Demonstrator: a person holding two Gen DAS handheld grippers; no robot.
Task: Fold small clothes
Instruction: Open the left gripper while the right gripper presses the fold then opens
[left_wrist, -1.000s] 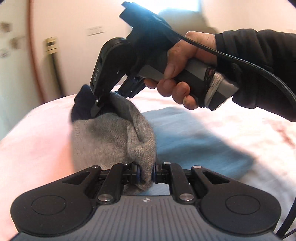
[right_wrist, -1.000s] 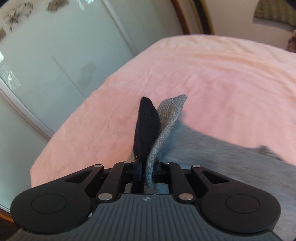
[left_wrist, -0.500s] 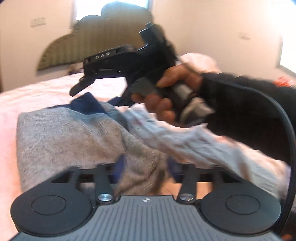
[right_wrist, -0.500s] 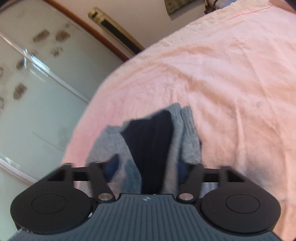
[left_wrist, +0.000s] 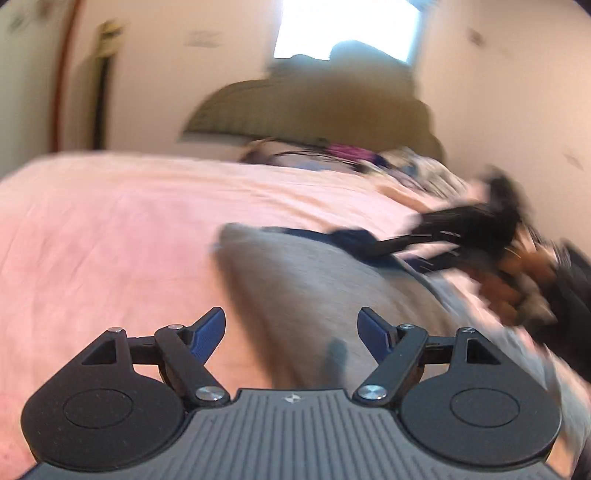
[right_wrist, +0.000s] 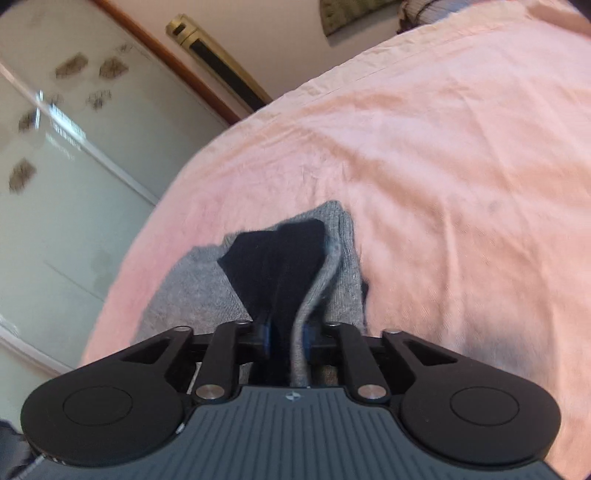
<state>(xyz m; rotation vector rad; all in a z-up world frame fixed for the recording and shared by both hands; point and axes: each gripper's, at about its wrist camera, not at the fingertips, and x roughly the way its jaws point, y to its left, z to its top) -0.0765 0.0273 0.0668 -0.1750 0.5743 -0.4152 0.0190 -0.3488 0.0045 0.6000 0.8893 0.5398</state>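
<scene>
Folding now: we have the grey sock (right_wrist: 207, 284) with its dark navy cuff (right_wrist: 280, 258) laid over on the pink bedsheet (right_wrist: 461, 177), near the bed's left edge in the right wrist view.
Right gripper (right_wrist: 286, 336): our jaws have just been closing, and they stand nearly together with the cuff end of the sock between the blue pads; the cloth stands up in a ridge there, so we judge it pinched.
Why the right holds: we keep that end pinned low against the sheet so the doubled layers stay aligned.
Left gripper (left_wrist: 291, 328): our jaws have just been opening and stand wide apart, nothing between them, with the grey body of the sock lying just beyond.
Why the left is free: we judge that its end of the sock is laid down and needs no more holding.
Sock in the left view: it lies flat to the right of centre, its navy edge at the far right under the other gripper's black finger (left_wrist: 461, 221).
Hand: the person's hand (left_wrist: 517, 280) grips that tool at the far right, blurred.
Background: a headboard (left_wrist: 314, 110) and loose clothes (left_wrist: 388, 158) sit at the far end of the bed, well apart from the sock.
Next: we would likely let go on the right, or fold once more.
</scene>
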